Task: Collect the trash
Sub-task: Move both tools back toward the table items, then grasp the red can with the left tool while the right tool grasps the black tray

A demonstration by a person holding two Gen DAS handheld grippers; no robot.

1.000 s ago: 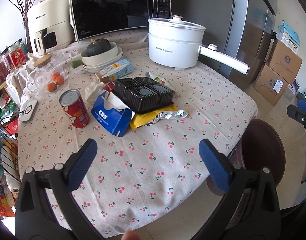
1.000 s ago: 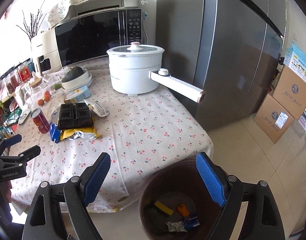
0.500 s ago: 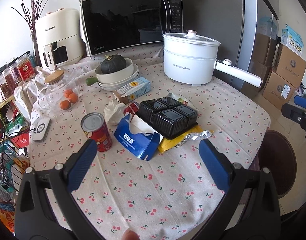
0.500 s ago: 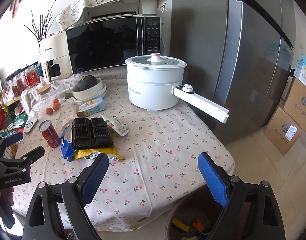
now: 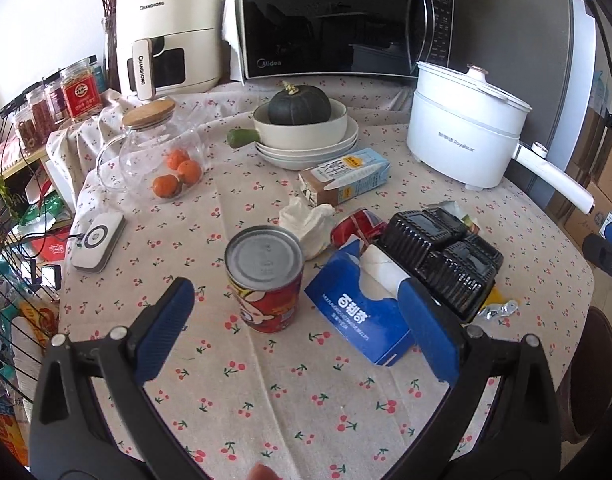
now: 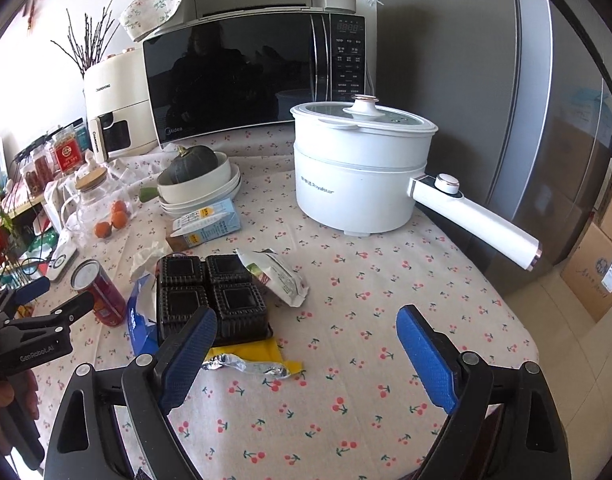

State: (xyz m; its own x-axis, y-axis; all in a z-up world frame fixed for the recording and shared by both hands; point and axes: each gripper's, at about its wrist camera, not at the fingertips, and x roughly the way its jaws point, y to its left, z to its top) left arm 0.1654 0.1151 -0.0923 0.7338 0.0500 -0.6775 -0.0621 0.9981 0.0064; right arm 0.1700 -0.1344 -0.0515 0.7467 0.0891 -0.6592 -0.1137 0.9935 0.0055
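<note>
Trash lies on the cherry-print table: a red can (image 5: pixel 266 276) standing upright, a blue tissue box (image 5: pixel 361 312), a black plastic tray (image 5: pixel 445 256), a crumpled tissue (image 5: pixel 306 220), a milk carton (image 5: pixel 345 176), a yellow foil wrapper (image 6: pixel 250 360) and a white snack bag (image 6: pixel 274 276). My left gripper (image 5: pixel 298 320) is open and empty, just in front of the can. My right gripper (image 6: pixel 306 348) is open and empty, above the table near the wrapper. The can (image 6: pixel 100 292) and tray (image 6: pixel 210 296) also show in the right wrist view.
A brown trash bin (image 5: pixel 593 364) stands on the floor at the table's right edge. A white electric pot (image 6: pixel 361 172) with a long handle, a microwave (image 6: pixel 258 76), bowls with a squash (image 5: pixel 302 120), a glass jar of oranges (image 5: pixel 158 156) and a white device (image 5: pixel 98 240) share the table.
Both grippers have moved forward and lower over the table. The left one has closed in on the red can. The bin has dropped out of the right wrist view.
</note>
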